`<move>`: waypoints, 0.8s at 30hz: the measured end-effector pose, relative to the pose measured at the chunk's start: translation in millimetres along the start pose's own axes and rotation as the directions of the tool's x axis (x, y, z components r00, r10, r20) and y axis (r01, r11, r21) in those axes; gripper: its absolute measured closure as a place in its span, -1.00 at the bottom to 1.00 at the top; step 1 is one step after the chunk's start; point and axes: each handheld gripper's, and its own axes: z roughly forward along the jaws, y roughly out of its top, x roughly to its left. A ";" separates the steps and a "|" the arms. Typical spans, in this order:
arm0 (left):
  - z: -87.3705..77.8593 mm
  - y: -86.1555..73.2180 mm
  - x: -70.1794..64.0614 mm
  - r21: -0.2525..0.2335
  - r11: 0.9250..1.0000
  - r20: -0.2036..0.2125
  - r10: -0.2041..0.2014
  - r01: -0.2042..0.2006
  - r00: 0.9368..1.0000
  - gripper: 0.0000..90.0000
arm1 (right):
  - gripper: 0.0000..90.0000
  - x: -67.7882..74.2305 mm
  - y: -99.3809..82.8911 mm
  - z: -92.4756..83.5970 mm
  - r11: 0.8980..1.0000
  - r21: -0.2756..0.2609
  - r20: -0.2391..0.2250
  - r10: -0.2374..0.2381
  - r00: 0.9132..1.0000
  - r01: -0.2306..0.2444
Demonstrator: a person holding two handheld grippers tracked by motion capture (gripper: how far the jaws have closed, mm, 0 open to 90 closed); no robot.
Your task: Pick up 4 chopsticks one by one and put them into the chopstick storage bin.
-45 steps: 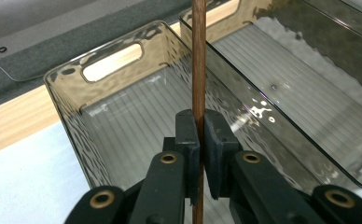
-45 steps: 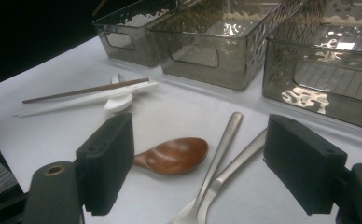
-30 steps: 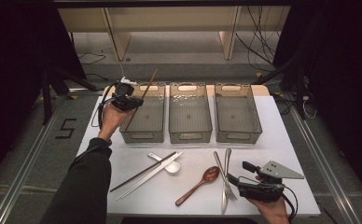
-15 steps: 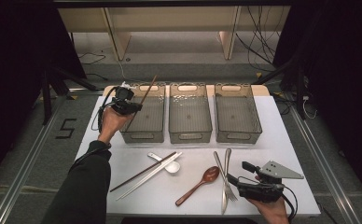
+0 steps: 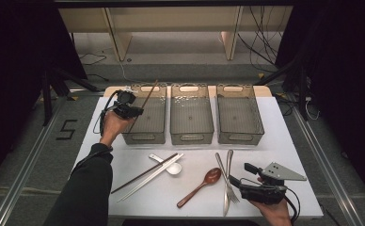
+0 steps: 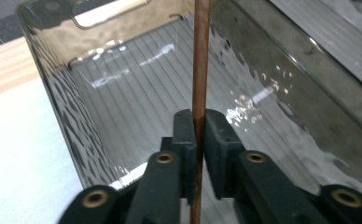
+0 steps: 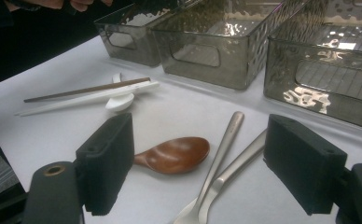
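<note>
The left gripper (image 5: 126, 109) hangs over the left bin (image 5: 148, 136), the leftmost of three smoky clear bins standing in a row on the white desk (image 5: 284, 141). A brown chopstick (image 5: 145, 101) stands between its jaws, slanting up and away over that bin's far rim. In the left gripper view the chopstick (image 6: 198, 84) runs straight up between the two black pads; the jaws have just been opening, with the left pad against the stick and a thin gap showing on the right. The ribbed floor of the left bin (image 6: 137, 93) lies below it.

The right gripper (image 5: 258, 186) rests at the near right of the desk, well apart from the left bin, its jaws spread wide with nothing between them. Ahead of it lie a wooden spoon (image 7: 172, 155) and two forks (image 7: 226, 154). Nearer the left bin lie another brown chopstick (image 5: 145, 172), a white chopstick (image 5: 154, 176) and a white spoon (image 5: 171, 167)
</note>
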 end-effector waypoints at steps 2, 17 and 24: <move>-1.4 -0.1 -0.1 0.010 1.000 -0.005 -0.008 0.008 1.000 0.52 | -0.44 -0.1 -0.1 0.2 1.000 0.000 0.000 0.002 1.000 -0.002; -43.3 -16.4 -22.9 0.043 0.999 0.088 -0.037 0.033 0.995 -0.37 | -0.44 0.2 -0.3 0.8 1.000 0.003 0.003 0.003 1.000 -0.003; -62.0 -36.7 -40.6 0.036 0.999 0.120 -0.005 0.001 0.993 -0.47 | -0.44 0.0 -0.3 0.7 1.000 0.002 0.005 0.003 1.000 -0.003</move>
